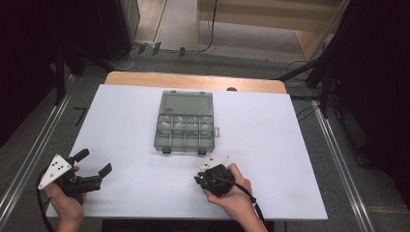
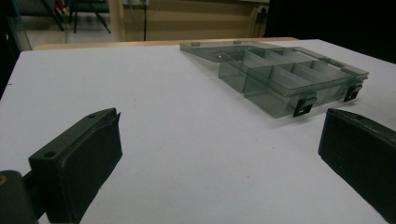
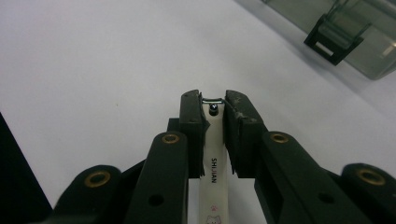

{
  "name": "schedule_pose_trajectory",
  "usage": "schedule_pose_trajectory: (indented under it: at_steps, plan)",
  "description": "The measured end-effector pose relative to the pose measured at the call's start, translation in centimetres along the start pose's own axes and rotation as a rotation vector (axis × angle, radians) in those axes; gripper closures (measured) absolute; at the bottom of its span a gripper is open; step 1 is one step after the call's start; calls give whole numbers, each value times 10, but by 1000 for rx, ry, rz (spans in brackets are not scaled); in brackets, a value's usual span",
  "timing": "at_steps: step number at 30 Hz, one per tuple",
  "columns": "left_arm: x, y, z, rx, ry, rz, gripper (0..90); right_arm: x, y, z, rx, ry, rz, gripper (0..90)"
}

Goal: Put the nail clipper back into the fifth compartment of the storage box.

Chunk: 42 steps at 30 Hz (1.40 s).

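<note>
A white-covered bench (image 1: 121, 121) was seen from above, with a smoky clear plastic compartment box (image 1: 185, 126) lying near its middle. The box's lid (image 1: 187, 102) was folded back flat on the far side, and two dark latches hung at the near edge. Its compartments looked empty, though this could not be told for certain.

The right tongs (image 3: 214, 122) were held low over the bench, near the box's front right corner, and were clenched on a nail clipper (image 3: 214, 158). The clipper was gripped by its narrow sides, with its metal end just past the jaw tips and its white printed body running back between them. One latch (image 3: 333, 42) of the box was seen just ahead and to the right.

The left tongs (image 1: 92, 169) were held at the bench's near left corner, well apart from the box, with the jaws spread wide and nothing between them.

The step in hand was judged to be placing the clipper in a compartment. It would be done best if the clipper were kept level, carried over the near wall, lowered lengthwise into one cell, and released only once it was down. The box could be steadied by the free tongs if it slid.
</note>
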State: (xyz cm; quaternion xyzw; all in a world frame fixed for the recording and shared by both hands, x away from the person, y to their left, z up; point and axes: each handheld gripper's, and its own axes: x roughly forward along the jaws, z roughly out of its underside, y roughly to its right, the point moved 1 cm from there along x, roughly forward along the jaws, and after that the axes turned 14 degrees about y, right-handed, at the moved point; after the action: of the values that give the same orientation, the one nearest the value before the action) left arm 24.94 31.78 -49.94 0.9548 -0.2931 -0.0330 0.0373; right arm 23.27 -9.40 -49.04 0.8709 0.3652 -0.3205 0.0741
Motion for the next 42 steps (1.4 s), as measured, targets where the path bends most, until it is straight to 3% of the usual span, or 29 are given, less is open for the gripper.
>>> schedule_pose_trajectory:
  at_steps: [19,26,42]
  plan:
    - [0,0,0,-1,4,-1,0,-6,1,-37,-17,54,-3,796]
    - [0,-1,0,-2,4,0,0,-2,-1,-49,-37,62,-10,796]
    - [-1,-1,0,-11,8,3,0,15,-2,-71,-31,83,-20,796]
